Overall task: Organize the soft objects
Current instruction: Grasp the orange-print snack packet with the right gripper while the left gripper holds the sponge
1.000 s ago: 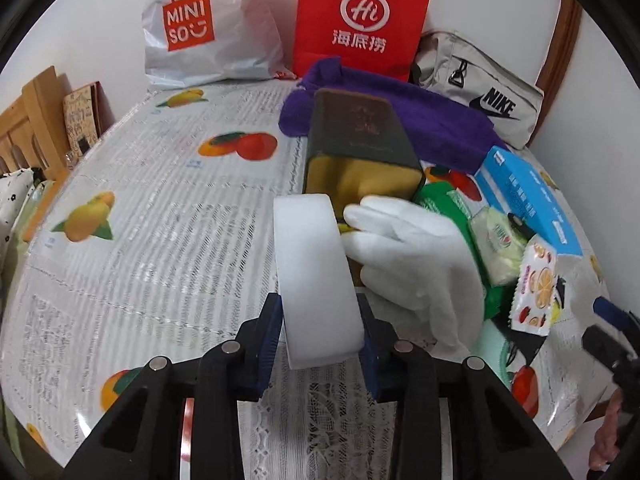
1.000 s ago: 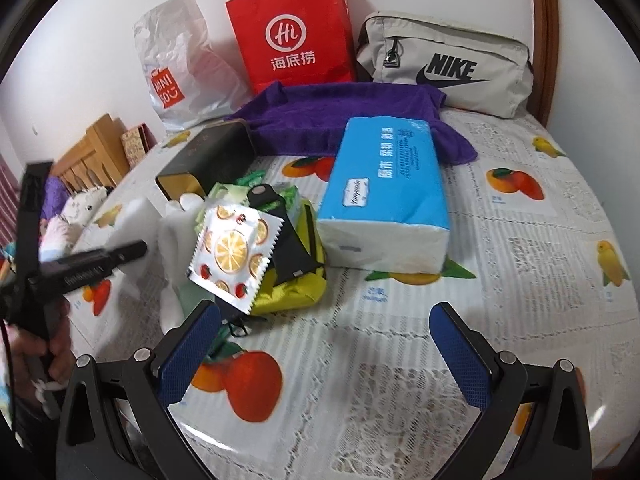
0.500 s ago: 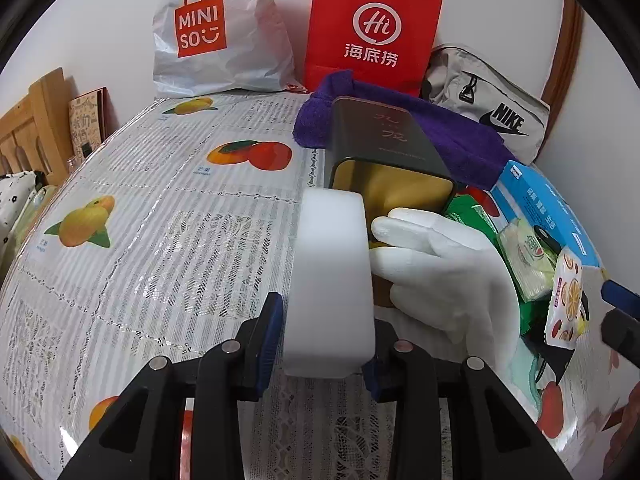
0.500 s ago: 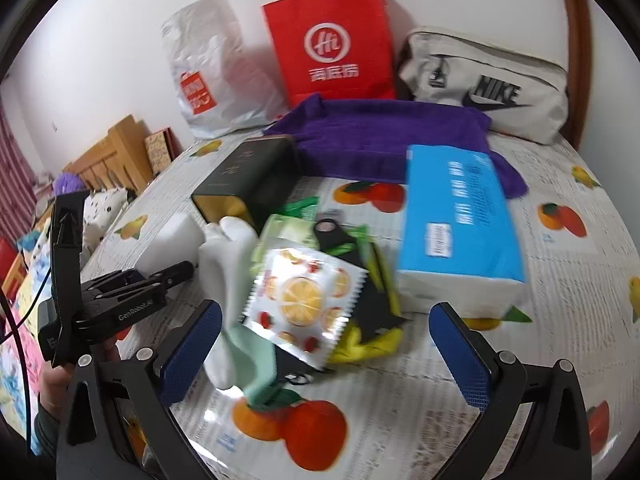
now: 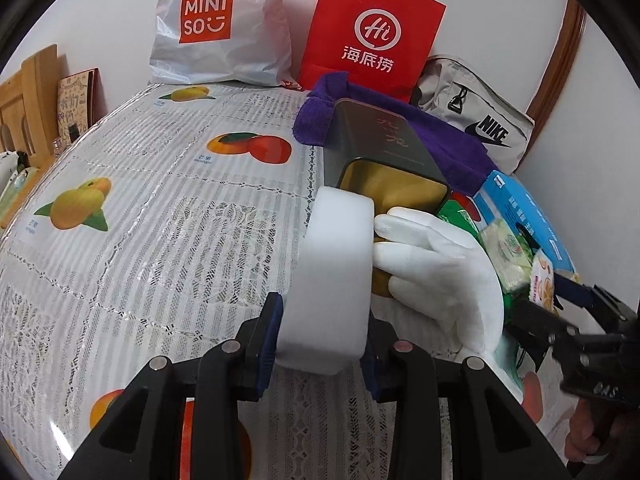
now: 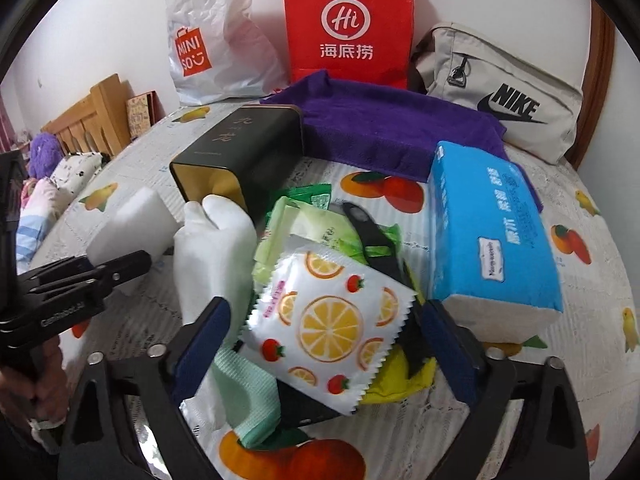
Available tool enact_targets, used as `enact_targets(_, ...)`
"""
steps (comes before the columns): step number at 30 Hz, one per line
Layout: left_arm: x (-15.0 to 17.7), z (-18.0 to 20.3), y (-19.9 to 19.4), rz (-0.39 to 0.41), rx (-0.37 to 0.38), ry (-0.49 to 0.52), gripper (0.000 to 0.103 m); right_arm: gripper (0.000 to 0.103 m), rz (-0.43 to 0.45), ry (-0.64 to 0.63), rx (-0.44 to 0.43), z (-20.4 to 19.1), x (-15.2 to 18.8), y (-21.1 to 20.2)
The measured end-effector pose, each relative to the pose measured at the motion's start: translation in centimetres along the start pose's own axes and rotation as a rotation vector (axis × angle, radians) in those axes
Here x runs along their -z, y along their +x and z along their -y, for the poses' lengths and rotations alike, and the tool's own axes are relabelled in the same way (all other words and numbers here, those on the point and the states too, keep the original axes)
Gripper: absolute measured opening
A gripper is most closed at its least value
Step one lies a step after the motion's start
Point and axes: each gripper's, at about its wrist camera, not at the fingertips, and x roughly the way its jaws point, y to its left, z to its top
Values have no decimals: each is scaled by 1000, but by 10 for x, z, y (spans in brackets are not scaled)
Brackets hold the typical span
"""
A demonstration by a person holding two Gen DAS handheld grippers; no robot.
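A: Near the table's (image 5: 168,184) middle, by the tin's (image 5: 384,148) open gold mouth — L gripper (image 5: 322,344) is clamped on the white sponge (image 5: 332,276), pads pressing both sides, jaws only partly apart. Sponge tip is just beside the tin mouth and against the white glove (image 5: 436,272).

B: So which step?

A: Looks like stowing the sponge in the tin, approx. Next move prob. needs the glove fingers out of the mouth first, or the sponge angled past them, then pushed straight in.

B: And the R gripper (image 6: 324,344)?

A: Jaws closing, w/ the fruit-print packet (image 6: 332,320) between them. Pads don't look to be pressing it yet, so nothing held. Packet lies atop the pile: green cloth (image 6: 244,396) under its near-left corner, green wipes (image 6: 304,224) behind, black strap (image 6: 372,240) beside.

B: Rest of the soft stuff?

A: Tissue pack (image 6: 492,236) just right of the pile, towards the table's right edge. Purple towel (image 6: 396,128) at the far edge, under the red bag (image 6: 348,24) and Nike bag (image 6: 504,92).

B: Risk?

A: Packet's slick, could slip sideways as the jaws shut.
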Motion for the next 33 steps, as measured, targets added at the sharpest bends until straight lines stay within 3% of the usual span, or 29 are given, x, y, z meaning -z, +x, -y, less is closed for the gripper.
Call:
enact_targets(5, 0, 0, -1, -1, 0, -3, 33, 61, 23, 17, -28, 4, -3, -9)
enact_targets(8, 1, -1, -3, -7, 0, -8, 33, 37, 31, 12, -28, 6, -3, -14)
enact_targets(10, 2, -1, -4, -12, -1, -16, 33, 36, 39, 35, -63, 11, -2, -20)
enact_targets(14, 3, 2, -7, -21, -21, -10, 32, 16, 42, 50, -108, 14, 0, -24)
enact_targets(26, 7, 17, -20, -33, -40, 14, 31, 5, 105, 119, -164, 45, 22, -65)
enact_targets(33, 9, 30, -25, -35, -44, 36, 31, 3, 118, 139, -93, 72, 42, -84)
